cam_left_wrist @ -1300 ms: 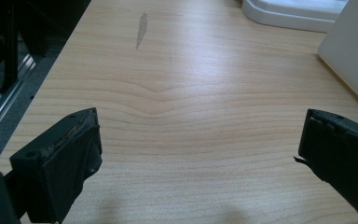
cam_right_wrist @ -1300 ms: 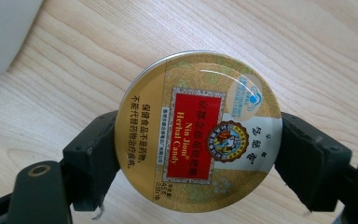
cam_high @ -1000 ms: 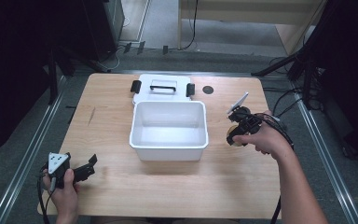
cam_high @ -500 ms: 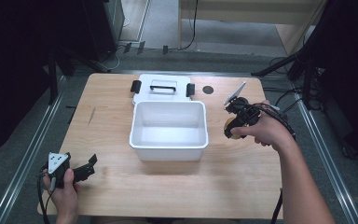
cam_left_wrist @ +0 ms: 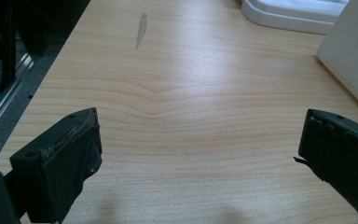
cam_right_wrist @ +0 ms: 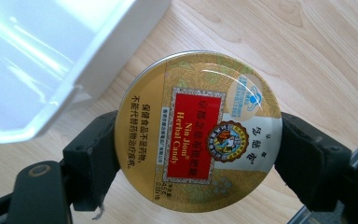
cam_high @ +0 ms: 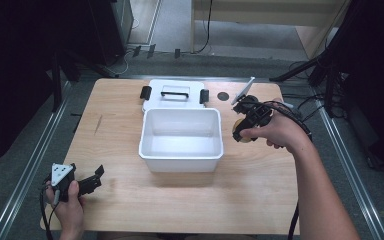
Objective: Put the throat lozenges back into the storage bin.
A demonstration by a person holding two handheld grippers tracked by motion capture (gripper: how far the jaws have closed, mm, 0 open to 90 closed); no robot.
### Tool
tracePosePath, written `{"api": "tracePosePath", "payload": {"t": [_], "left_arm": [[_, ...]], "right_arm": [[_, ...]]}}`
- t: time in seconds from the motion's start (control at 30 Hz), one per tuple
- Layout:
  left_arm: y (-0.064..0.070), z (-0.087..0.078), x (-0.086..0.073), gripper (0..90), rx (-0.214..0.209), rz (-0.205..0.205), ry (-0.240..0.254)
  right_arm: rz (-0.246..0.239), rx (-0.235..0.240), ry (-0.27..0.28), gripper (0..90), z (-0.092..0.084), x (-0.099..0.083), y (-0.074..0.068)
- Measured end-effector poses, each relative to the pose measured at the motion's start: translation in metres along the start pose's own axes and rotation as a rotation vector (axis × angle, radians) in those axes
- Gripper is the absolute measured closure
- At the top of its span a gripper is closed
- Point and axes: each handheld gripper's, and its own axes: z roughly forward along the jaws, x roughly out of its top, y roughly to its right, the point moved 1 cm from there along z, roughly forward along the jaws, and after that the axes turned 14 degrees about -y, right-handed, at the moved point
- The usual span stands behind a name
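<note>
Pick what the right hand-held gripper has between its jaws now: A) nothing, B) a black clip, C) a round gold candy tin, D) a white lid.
C: in the right gripper view the right hand-held gripper has its two black jaws pressed on opposite edges of the round gold candy tin, beside the white bin.

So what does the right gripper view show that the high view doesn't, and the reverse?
Right gripper view: the label of the round gold candy tin, red panel reading Herbal Candy, both pads pressed on its rim. High view: the white lid with black handle, the left claw open near the table's front left corner, and both forearms. Shared: the tin held in the right claw, the white rectangular plastic bin and the wooden table.
</note>
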Motion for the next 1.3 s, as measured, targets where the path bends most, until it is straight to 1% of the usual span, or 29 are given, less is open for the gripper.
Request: {"api": "tracePosePath", "payload": {"t": [0.13,0.23,0.3,0.43,0.5,0.6,0.67,0.73,0.8,0.83,0.93,1.07,1.1,1.2,1.23,1.27,1.3], "left_arm": [[0.0,0.0,0.0,0.0,0.001,0.005,-0.001],[0.0,0.0,0.0,0.0,0.0,0.003,-0.003],[0.0,0.0,0.0,0.0,0.001,0.003,-0.002],[0.0,0.0,0.0,0.0,0.0,0.001,-0.001],[0.0,0.0,0.0,0.0,0.0,0.003,-0.003],[0.0,0.0,0.0,0.0,-0.001,0.003,-0.004],[0.0,0.0,0.0,0.0,-0.001,0.002,-0.004],[-0.001,0.0,0.0,0.0,-0.001,0.003,-0.003],[-0.001,0.0,0.0,0.0,-0.001,0.002,-0.004],[-0.001,0.0,0.0,0.0,-0.002,0.002,-0.003],[-0.001,0.0,0.0,0.0,-0.003,0.001,-0.003],[-0.001,0.0,0.0,0.0,-0.003,0.001,-0.003],[-0.001,0.0,0.0,0.0,-0.002,0.002,-0.003],[-0.001,0.0,0.0,0.0,-0.003,0.002,-0.003],[-0.001,0.0,0.0,0.0,-0.003,0.001,-0.003],[-0.001,0.0,0.0,0.0,-0.004,0.001,-0.003],[-0.001,0.0,0.0,0.0,-0.004,0.001,-0.003]], "right_arm": [[-0.009,0.009,0.001,20.6,-0.005,0.005,-0.005],[-0.017,0.005,0.005,20.6,-0.007,0.007,-0.007],[-0.023,0.005,0.01,20.6,-0.01,0.01,-0.01],[-0.046,0.002,0.014,20.6,-0.011,0.015,-0.014],[-0.04,0.004,0.011,20.6,-0.012,0.015,-0.015],[-0.055,0.005,0.015,20.6,-0.014,0.019,-0.018],[-0.05,0.005,0.01,20.6,-0.015,0.021,-0.02],[-0.064,0.004,0.011,20.6,-0.016,0.024,-0.024],[-0.063,0.006,0.016,20.6,-0.016,0.025,-0.026],[-0.073,0.003,0.019,20.6,-0.018,0.027,-0.028],[-0.081,0.001,0.023,20.6,-0.019,0.03,-0.031],[-0.082,0.001,0.021,20.6,-0.02,0.033,-0.036],[-0.089,0.0,0.021,20.6,-0.02,0.034,-0.04],[-0.095,0.0,0.022,20.6,-0.021,0.036,-0.042],[-0.108,-0.004,0.023,20.6,-0.021,0.037,-0.043],[-0.102,0.0,0.022,20.6,-0.021,0.038,-0.045],[-0.109,-0.003,0.022,20.6,-0.022,0.039,-0.046]]}}
